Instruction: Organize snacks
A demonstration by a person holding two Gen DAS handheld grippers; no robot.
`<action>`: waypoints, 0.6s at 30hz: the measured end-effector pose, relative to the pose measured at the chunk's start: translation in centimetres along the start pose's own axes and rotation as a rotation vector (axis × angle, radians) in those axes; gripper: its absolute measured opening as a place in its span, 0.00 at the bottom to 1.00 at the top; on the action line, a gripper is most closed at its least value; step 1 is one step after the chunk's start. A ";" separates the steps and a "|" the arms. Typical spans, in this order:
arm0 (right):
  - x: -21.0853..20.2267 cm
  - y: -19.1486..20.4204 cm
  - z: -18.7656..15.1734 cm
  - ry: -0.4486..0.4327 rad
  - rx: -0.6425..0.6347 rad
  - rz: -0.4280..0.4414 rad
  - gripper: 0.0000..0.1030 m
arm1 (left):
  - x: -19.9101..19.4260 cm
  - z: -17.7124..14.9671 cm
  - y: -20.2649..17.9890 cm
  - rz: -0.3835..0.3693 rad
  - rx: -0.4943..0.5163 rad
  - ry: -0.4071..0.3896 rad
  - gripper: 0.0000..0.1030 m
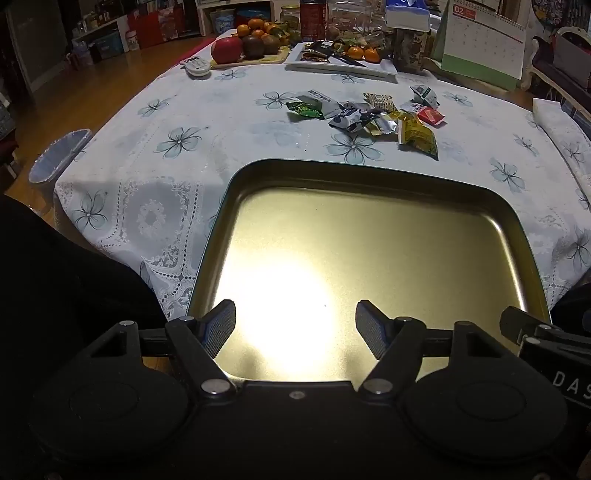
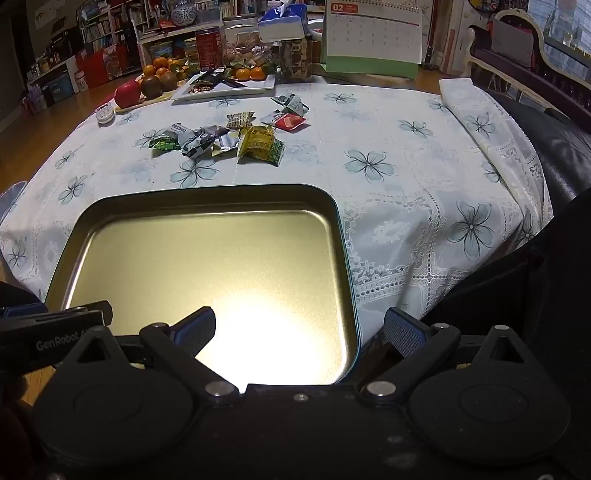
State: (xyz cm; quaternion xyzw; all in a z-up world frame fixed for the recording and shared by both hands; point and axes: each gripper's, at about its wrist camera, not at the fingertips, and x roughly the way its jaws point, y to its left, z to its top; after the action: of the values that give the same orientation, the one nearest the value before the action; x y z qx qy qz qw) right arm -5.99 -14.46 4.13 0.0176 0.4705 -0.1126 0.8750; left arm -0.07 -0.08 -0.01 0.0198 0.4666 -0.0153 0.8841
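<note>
Snack packets [image 1: 373,114] sit in a loose heap mid-desk, toward the far edge: green wrapper on one end, black-and-white ones in the middle, yellow-green pkts nearer the tin, a red one [image 1: 430,116] and a white-green one at the other end. Foil wrappers, crinkled, some overlapping, several touching.

Gold metal tin [image 1: 369,173], shallow w/ rounded corners, lies at the near edge of the desk [image 1: 177,110], nothing in it, a bright glare on its floor.

Left tool [image 1: 295,328] tilts down over the tin's near part, jaws wide, nothing btwn them. Right tool [image 2: 299,332] also angled down, jaws spread wide and bare; one finger hangs over the tin floor, the other past the tin's right rim over the floral cloth. Both tools side by side, each edging into the other's view.

Snacks lie well beyond both tools, across the tin's far rim: ahead and a bit right in the left wrist view, ahead and left in the right wrist view. No contact w/ either tool.

Far edge of desk: fruit board w/ a red apple [image 1: 226,50], white tray [image 1: 332,66], calendar [image 2: 373,33].
</note>
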 end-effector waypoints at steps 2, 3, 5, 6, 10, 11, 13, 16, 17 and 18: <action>0.0 0.0 0.0 0.003 0.001 0.002 1.00 | -0.1 -0.2 -0.3 0.004 0.010 -0.001 0.70; 0.0 0.0 0.0 0.003 0.000 0.002 1.00 | 0.5 0.1 -0.3 -0.006 0.002 0.036 0.70; 0.0 0.1 0.0 0.002 -0.003 0.001 1.00 | 0.4 -0.5 -0.6 -0.004 0.002 0.000 0.70; 0.0 0.1 -0.1 0.001 -0.005 0.001 1.00 | 0.3 -0.8 -0.8 0.001 0.007 -0.005 0.70; 0.3 0.3 -0.5 0.004 -0.011 0.000 1.00 | 0.4 -0.2 -0.1 -0.019 -0.007 0.022 0.69; 0.4 0.3 -0.6 0.004 -0.013 0.001 1.00 | 0.4 -0.1 0.0 -0.022 -0.011 0.026 0.68; 0.4 0.5 -0.8 0.005 -0.017 0.000 1.00 | 0.3 -0.2 0.2 -0.021 -0.020 0.027 0.67; 0.3 0.1 -0.1 0.031 -0.013 0.006 1.00 | 0.3 -0.2 0.3 -0.023 -0.027 0.031 0.67; 0.4 0.1 -0.1 0.038 -0.014 0.007 1.00 | 0.4 -0.3 0.3 -0.025 -0.026 0.035 0.67; 0.5 0.2 -0.1 0.051 -0.015 0.011 1.00 | 0.4 -0.3 0.3 -0.026 -0.024 0.039 0.67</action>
State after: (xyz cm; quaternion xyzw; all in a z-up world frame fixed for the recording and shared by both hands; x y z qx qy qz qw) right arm -5.74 -14.40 3.63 0.0164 0.4934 -0.1036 0.8634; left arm -0.06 0.22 -0.50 0.0032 0.4842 -0.0206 0.8747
